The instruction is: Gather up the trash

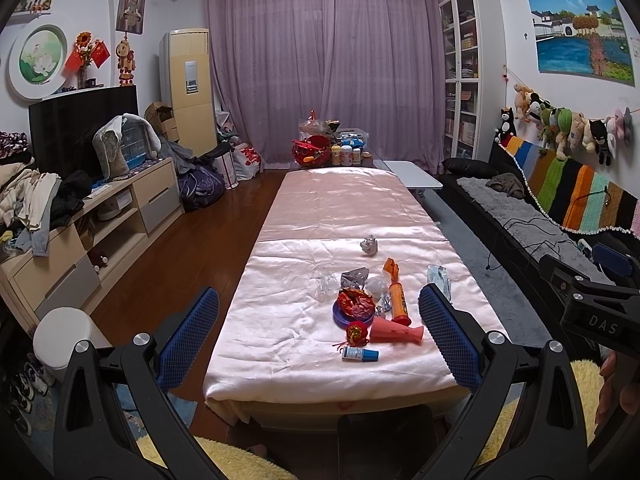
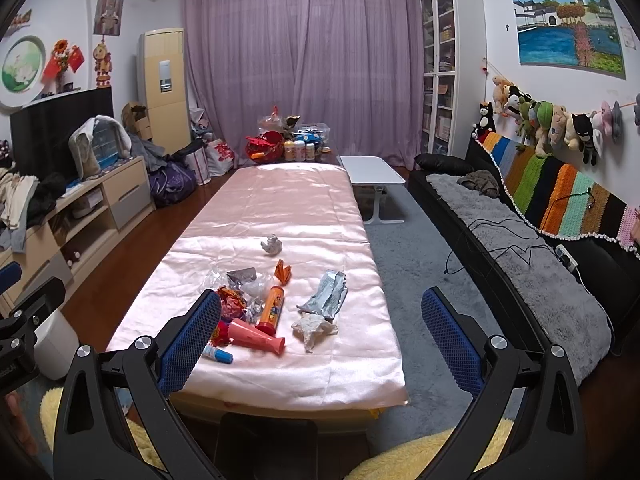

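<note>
A pile of trash lies on the near end of a long table under a pink satin cloth: a red crumpled wrapper on a purple plate, an orange tube, a pink cone, a small blue-capped bottle, a crumpled white paper ball. The right wrist view adds a silver wrapper and a white tissue. My left gripper is open, held back from the table's near edge. My right gripper is open too, also short of the table.
A white bin stands on the wood floor left of the table. A TV cabinet with clothes lines the left wall. A black sofa with a grey throw runs along the right. Bottles and toys crowd the table's far end.
</note>
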Motion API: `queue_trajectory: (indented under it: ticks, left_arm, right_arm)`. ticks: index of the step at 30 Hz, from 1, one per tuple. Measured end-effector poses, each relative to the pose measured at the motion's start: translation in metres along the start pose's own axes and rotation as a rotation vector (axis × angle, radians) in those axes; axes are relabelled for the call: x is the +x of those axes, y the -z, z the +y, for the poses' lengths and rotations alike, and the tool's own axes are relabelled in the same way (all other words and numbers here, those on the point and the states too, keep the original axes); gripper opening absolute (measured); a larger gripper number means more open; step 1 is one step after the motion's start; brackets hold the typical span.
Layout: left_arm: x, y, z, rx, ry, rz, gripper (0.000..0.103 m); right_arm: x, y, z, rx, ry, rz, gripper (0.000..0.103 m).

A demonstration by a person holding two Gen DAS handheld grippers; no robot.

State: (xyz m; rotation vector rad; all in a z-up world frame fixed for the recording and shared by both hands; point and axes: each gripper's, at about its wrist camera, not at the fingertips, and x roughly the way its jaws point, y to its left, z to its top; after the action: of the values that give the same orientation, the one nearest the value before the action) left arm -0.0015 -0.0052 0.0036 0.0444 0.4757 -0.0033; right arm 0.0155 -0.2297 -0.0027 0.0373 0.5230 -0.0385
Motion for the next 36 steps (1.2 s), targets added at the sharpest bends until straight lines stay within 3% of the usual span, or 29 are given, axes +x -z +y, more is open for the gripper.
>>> queue_trajectory:
  ticks: [14, 22, 24, 27, 36]
  left_arm:
    - [-0.003, -0.008, 0.002, -0.003, -0.002, 0.005, 0.095]
    - [0.014, -0.001, 0.013, -0.006, -0.017, 0.063, 0.095]
    - [0.026, 0.004, 0.015, -0.007, -0.013, 0.082, 0.095]
    - [0.040, 0.011, 0.017, -0.010, 0.003, 0.101, 0.095]
    - [0.089, 0.032, 0.018, 0.018, -0.018, 0.193, 0.095]
  right_arm:
    - [-0.003, -0.006, -0.003, 0.011, 0.010, -0.008, 0.100]
    - [0.014, 0.004, -0.007, 0.004, 0.014, -0.032, 0.100]
    - [0.025, 0.009, -0.007, 0.000, 0.018, -0.001, 0.100]
    - [0.040, 0.014, -0.010, 0.039, -0.047, 0.039, 0.100]
    - [0.097, 0.038, -0.014, 0.019, -0.030, 0.171, 0.100]
